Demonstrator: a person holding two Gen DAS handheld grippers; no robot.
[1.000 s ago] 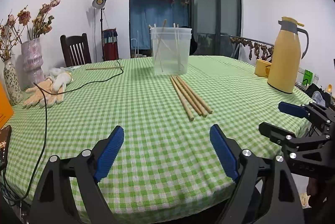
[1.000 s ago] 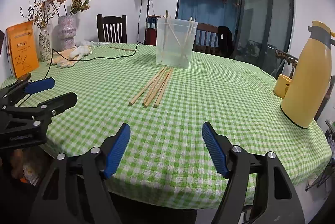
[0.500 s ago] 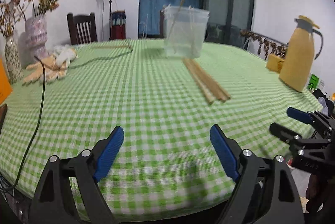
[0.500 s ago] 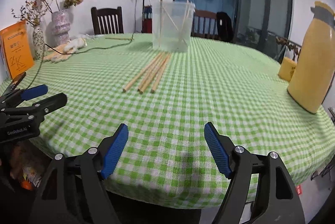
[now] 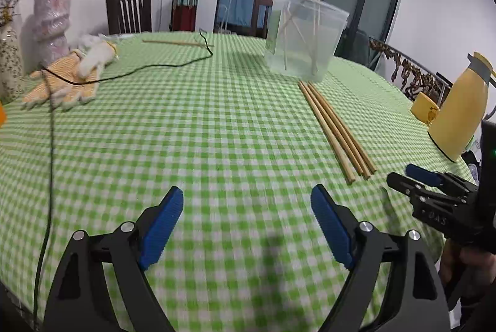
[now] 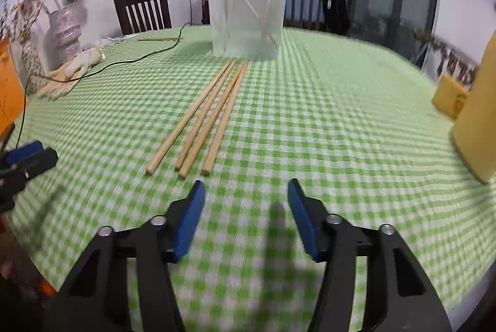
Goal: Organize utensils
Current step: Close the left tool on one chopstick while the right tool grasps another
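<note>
My left gripper [image 5: 246, 201] sits at the bottom centre of its view, jaws spread wide, nothing between them, only green checked tablecloth [image 5: 198, 127] below. My right gripper [image 6: 245, 195] is at the bottom centre of its own view, jaws narrower and closing, nothing between the blue pads [image 6: 192, 217], no contact with anything.

Four wooden chopsticks [image 6: 201, 118] lie side by side on the cloth in the middle of the right wrist view, near ends just above my right fingertips, not touching them; far ends reach toward the clear plastic container [image 6: 249, 12] at upper centre. The container stands upright with a few thin sticks leaning inside. In the left wrist view the same chopsticks [image 5: 336, 127] run diagonally at right of centre, container [image 5: 305, 35] above them.

Right gripper also shows at the right edge of the left view [image 5: 412, 173], near the chopstick ends. Yellow thermos jug [image 5: 458, 111] at far right, yellow cup [image 5: 423, 111] beside it. Work gloves [image 5: 66, 77] at left, black cable [image 5: 124, 74] across them. Vases with dried flowers [image 5: 51, 18] at upper left.
</note>
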